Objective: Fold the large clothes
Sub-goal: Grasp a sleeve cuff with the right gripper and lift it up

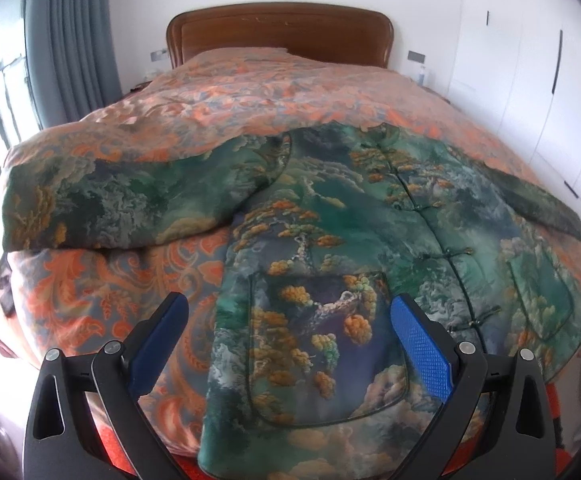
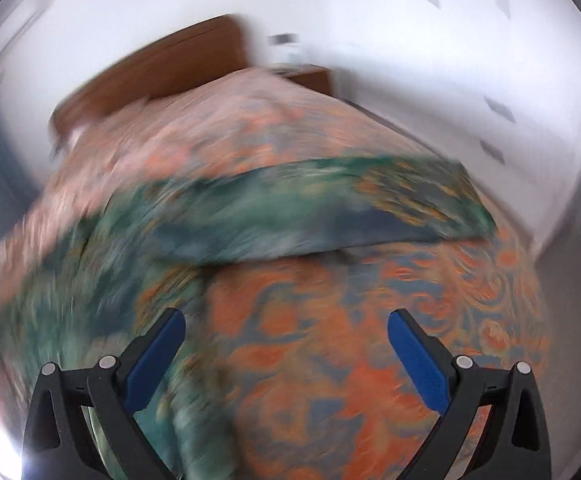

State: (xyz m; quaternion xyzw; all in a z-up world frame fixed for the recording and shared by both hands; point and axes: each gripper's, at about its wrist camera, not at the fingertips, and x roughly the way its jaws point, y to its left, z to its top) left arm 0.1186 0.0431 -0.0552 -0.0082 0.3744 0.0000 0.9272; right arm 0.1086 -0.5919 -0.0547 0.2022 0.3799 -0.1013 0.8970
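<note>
A large green padded jacket [image 1: 370,208] with a landscape print and knot buttons lies flat, front up, on the bed, both sleeves spread sideways. My left gripper [image 1: 290,312] is open and empty above the jacket's lower left front, over a patch pocket [image 1: 322,328]. The right wrist view is motion-blurred. In it the jacket [image 2: 138,240] lies to the left with its sleeve [image 2: 350,216] stretched across to the right. My right gripper [image 2: 286,328] is open and empty above the bedspread [image 2: 330,340], just right of the jacket's side.
The bed has an orange and grey floral bedspread [image 1: 102,300] and a wooden headboard [image 1: 278,32]. White wardrobe doors [image 1: 530,80] stand to the right. A grey curtain [image 1: 70,40] and window are to the left. A bedside table [image 2: 310,78] is by the headboard.
</note>
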